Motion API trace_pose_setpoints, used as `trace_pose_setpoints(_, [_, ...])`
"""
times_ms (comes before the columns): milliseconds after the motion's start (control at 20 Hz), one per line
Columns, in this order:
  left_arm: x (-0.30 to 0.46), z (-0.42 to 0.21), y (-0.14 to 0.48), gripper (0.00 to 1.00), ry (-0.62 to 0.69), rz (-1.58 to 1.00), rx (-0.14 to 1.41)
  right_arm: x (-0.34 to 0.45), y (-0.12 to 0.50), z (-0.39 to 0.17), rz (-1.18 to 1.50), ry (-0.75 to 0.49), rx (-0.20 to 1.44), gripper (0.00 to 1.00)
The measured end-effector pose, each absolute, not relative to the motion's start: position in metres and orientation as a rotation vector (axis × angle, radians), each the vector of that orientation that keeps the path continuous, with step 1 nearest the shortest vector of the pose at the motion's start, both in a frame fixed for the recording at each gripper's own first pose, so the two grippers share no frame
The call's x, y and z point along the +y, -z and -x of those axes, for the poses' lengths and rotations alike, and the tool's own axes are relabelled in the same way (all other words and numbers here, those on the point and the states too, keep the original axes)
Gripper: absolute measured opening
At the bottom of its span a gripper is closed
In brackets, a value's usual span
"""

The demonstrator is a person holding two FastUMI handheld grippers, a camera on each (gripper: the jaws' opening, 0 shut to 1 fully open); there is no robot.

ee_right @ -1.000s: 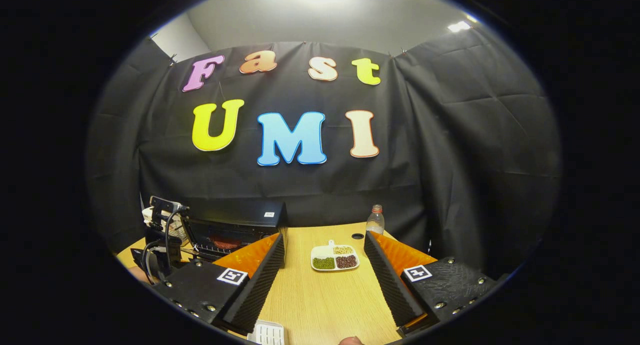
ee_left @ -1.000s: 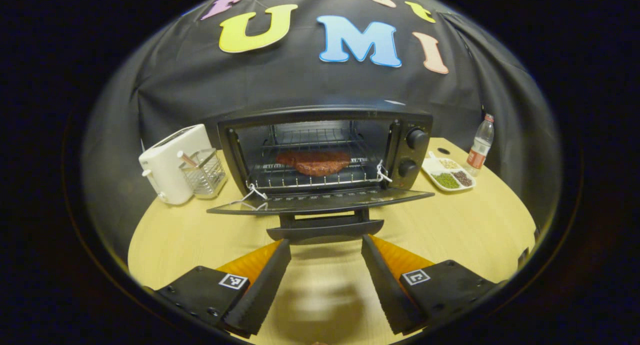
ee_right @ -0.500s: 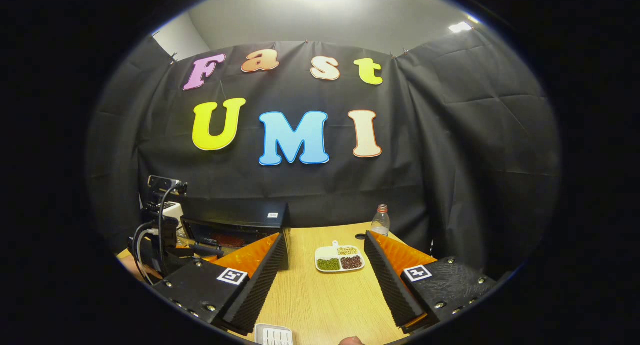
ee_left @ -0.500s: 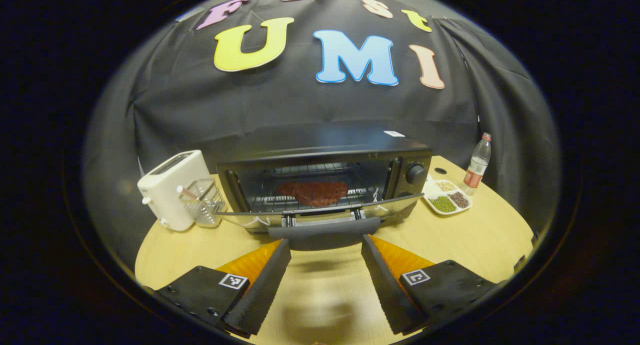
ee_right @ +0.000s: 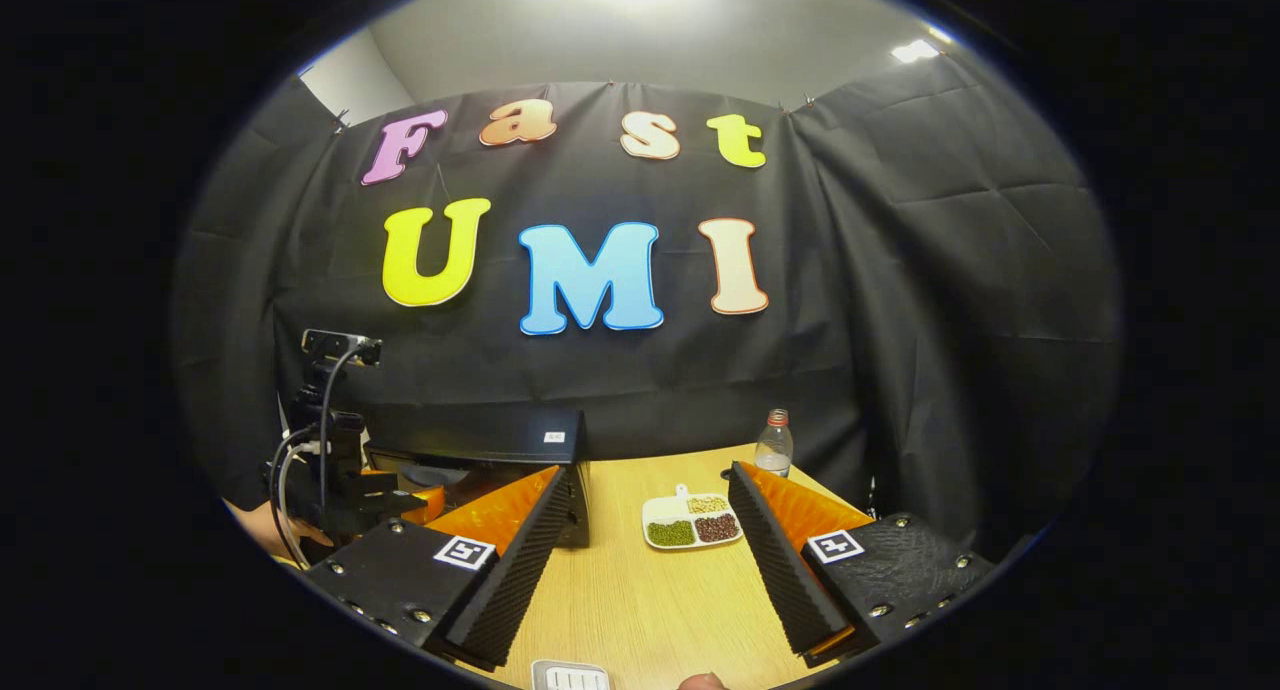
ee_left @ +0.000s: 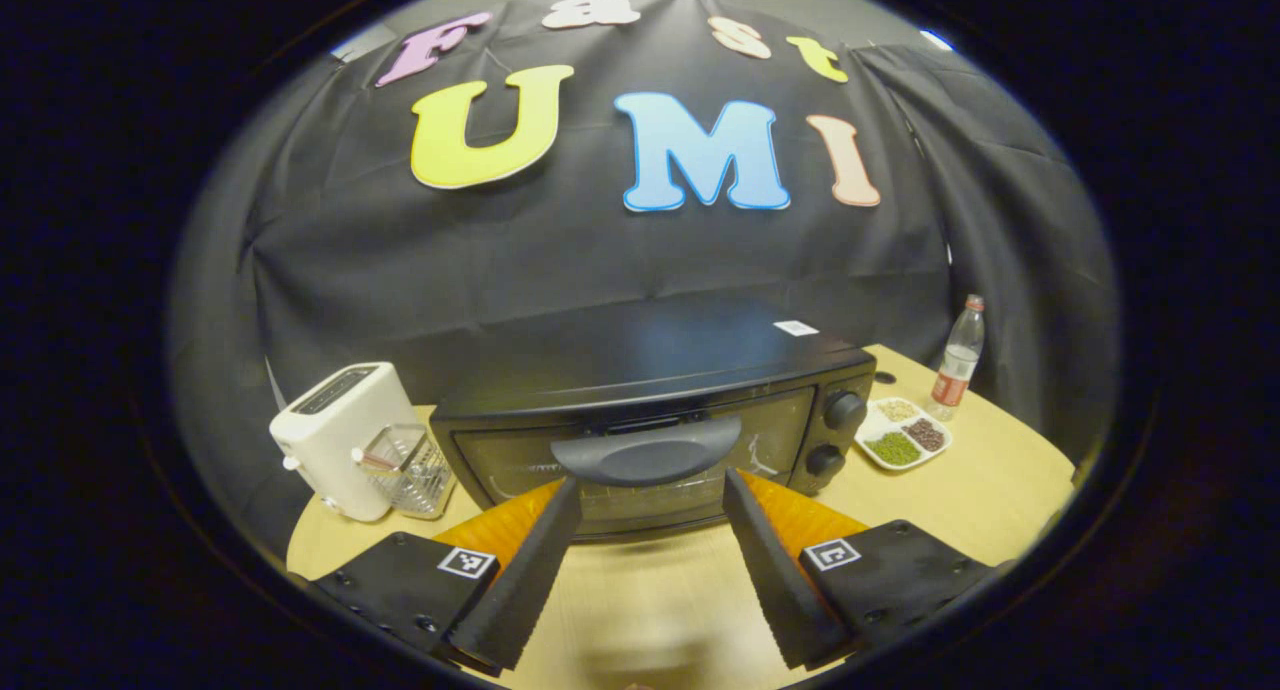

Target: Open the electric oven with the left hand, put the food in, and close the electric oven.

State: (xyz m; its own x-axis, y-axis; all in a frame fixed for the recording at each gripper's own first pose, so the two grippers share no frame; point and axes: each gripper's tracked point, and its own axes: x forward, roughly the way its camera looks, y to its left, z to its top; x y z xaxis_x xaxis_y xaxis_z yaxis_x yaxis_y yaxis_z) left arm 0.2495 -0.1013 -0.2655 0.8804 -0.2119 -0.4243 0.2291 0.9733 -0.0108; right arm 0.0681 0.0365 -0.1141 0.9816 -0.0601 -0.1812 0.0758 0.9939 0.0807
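Facing closed black electric oven [ee_left: 650, 410], left tongs [ee_left: 648, 495] apart beneath its curved handle [ee_left: 648, 455]; right tongs [ee_right: 650, 495] apart over counter [ee_right: 650, 590].

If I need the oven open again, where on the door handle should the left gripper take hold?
Grip the middle of the door handle, coming straight in from the front with the left gripper. The handle is a wide bar standing proud of the oven door's top edge, already level with the open fingers, so one finger could go above and one below.
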Motion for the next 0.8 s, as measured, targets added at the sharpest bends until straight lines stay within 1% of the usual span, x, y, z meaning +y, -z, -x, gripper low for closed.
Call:
trace_pose_setpoints(50, [-0.101,-0.245,0.255,1.00,0.228,-0.038,0.416,0.038,0.112,-0.069,-0.092,0.058,0.174,0.98])
trace_pose_setpoints(150, [-0.098,-0.233,0.229,1.00,0.218,-0.033,0.363,0.041,0.104,-0.070,-0.095,0.029,0.156,0.98])
trace_pose_setpoints(200, [-0.095,-0.226,0.217,0.89,0.206,-0.031,0.341,0.042,0.099,-0.068,-0.095,0.012,0.145,0.98])
trace_pose_setpoints(250, [-0.092,-0.218,0.203,0.89,0.191,-0.027,0.321,0.044,0.094,-0.065,-0.096,-0.006,0.133,0.98])
trace_pose_setpoints(300, [-0.090,-0.209,0.190,0.96,0.178,-0.016,0.299,0.044,0.089,-0.063,-0.099,-0.028,0.123,0.98])
trace_pose_setpoints(400, [-0.086,-0.190,0.160,0.96,0.146,0.011,0.257,0.045,0.080,-0.055,-0.109,-0.075,0.111,0.98])
trace_pose_setpoints(450, [-0.082,-0.178,0.147,0.93,0.128,0.020,0.238,0.044,0.077,-0.051,-0.114,-0.097,0.107,0.98])
trace_pose_setpoints(500, [-0.080,-0.165,0.135,0.96,0.112,0.025,0.220,0.041,0.073,-0.046,-0.116,-0.113,0.099,0.98])
trace_pose_setpoints(550, [-0.078,-0.152,0.122,0.96,0.094,0.026,0.203,0.036,0.068,-0.041,-0.115,-0.121,0.088,0.98])
trace_pose_setpoints(600, [-0.077,-0.137,0.112,0.90,0.079,0.022,0.187,0.031,0.065,-0.036,-0.110,-0.128,0.075,0.98])
trace_pose_setpoints(650, [-0.074,-0.122,0.101,0.90,0.065,0.019,0.171,0.027,0.063,-0.032,-0.102,-0.133,0.068,0.98])
trace_pose_setpoints(750, [-0.073,-0.092,0.081,1.00,0.045,0.008,0.142,0.016,0.059,-0.020,-0.088,-0.139,0.067,0.98])
trace_pose_setpoints(800, [-0.072,-0.078,0.074,1.00,0.034,0.002,0.126,0.011,0.058,-0.013,-0.082,-0.143,0.063,0.98])
